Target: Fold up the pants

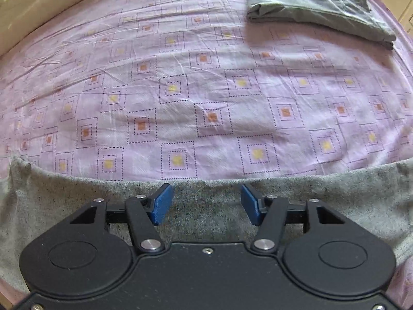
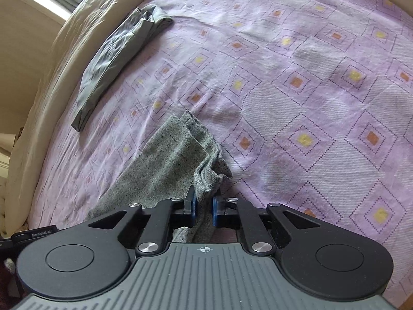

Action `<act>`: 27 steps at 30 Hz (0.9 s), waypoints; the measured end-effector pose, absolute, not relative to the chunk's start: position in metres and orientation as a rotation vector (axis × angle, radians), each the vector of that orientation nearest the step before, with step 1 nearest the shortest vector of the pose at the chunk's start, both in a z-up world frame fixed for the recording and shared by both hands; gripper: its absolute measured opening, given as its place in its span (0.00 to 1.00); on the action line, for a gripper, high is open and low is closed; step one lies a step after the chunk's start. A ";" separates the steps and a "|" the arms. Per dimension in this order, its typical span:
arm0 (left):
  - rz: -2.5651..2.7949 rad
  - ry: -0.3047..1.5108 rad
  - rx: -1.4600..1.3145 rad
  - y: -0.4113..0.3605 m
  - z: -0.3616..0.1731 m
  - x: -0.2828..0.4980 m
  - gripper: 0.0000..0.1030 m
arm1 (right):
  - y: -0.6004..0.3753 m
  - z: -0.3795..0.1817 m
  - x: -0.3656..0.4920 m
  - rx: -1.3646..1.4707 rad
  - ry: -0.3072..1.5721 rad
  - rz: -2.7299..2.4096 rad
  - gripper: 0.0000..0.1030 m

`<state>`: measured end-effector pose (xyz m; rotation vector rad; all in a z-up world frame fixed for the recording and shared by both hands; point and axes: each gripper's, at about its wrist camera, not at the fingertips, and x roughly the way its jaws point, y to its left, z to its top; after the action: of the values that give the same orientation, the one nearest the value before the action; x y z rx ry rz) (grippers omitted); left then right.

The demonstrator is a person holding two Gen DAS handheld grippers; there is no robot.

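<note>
Grey speckled knit pants (image 1: 206,201) lie on the lilac patterned bed sheet (image 1: 206,90) along the near edge of the left wrist view. My left gripper (image 1: 206,202) is open, its blue pads (image 1: 162,204) spread just above the pants, holding nothing. In the right wrist view the same pants (image 2: 170,160) run as a folded strip away from me. My right gripper (image 2: 204,208) is shut on a bunched edge of the pants, with cloth pinched between the blue pads (image 2: 214,210).
A folded grey-green garment (image 1: 317,5) lies at the far right of the bed; it shows in the right wrist view (image 2: 116,56) at the far left. A wooden bed frame (image 1: 38,7) borders the far left. A beige cover (image 2: 51,72) edges the bed.
</note>
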<state>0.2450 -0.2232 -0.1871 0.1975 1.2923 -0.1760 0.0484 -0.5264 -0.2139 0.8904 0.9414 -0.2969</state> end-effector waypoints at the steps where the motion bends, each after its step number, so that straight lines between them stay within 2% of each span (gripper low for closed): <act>1: -0.190 1.294 0.188 -0.221 -0.183 0.237 0.60 | -0.525 -0.211 0.048 0.881 0.938 -0.294 0.11; 5: -0.271 1.352 0.183 -0.214 -0.188 0.195 0.61 | -0.522 -0.205 0.050 0.860 0.928 -0.294 0.11; 9: -0.296 1.432 0.267 -0.217 -0.217 0.159 0.61 | -0.515 -0.199 0.054 0.820 0.923 -0.310 0.11; 12: -0.343 1.383 0.307 -0.218 -0.216 0.142 0.62 | -0.506 -0.189 0.055 0.781 0.906 -0.321 0.11; 19: -0.372 1.344 0.185 -0.165 -0.192 0.156 0.62 | -0.459 -0.131 0.067 0.575 0.810 -0.266 0.11; 27: -0.318 1.294 0.088 -0.067 -0.179 0.195 0.62 | -0.319 -0.046 0.083 0.255 0.677 0.000 0.11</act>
<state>0.1949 -0.0673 -0.1791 0.0879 1.2943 -0.3181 0.0832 -0.3192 -0.0463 0.2551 0.6775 0.0000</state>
